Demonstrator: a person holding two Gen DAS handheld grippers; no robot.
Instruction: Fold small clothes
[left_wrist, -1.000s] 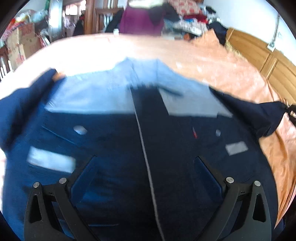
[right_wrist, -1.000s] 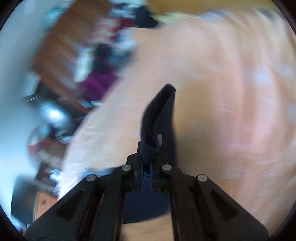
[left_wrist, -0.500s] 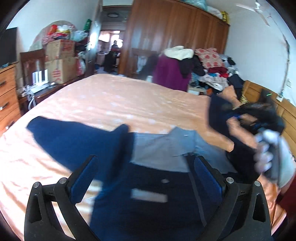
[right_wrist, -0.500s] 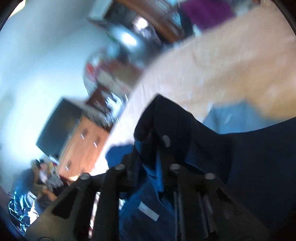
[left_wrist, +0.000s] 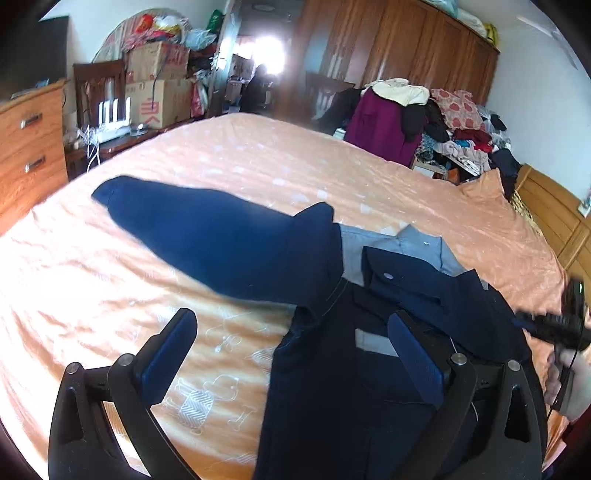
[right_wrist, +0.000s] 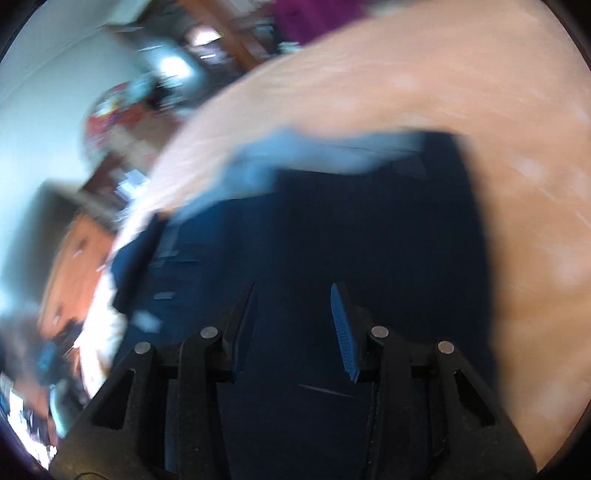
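Observation:
A small navy shirt (left_wrist: 369, 369) with a light-blue yoke and collar (left_wrist: 373, 243) lies on the peach bedsheet (left_wrist: 110, 288). Its left sleeve (left_wrist: 207, 229) stretches out flat to the left; the right sleeve (left_wrist: 443, 291) is folded in over the chest. My left gripper (left_wrist: 291, 332) hovers open over the shirt's left side, holding nothing. In the blurred right wrist view my right gripper (right_wrist: 293, 299) is open above the dark shirt body (right_wrist: 351, 240). The right gripper (left_wrist: 554, 326) also shows at the right edge, held in a hand.
A wooden dresser (left_wrist: 26, 147) and cardboard boxes (left_wrist: 159, 85) stand left of the bed. A clothes pile (left_wrist: 443, 125) and wardrobe (left_wrist: 399, 48) are beyond it. The wooden headboard (left_wrist: 554, 218) runs along the right.
My right gripper carried the right sleeve across onto the shirt's chest and let it go, opening. My left gripper, open throughout, swung left toward the outstretched left sleeve.

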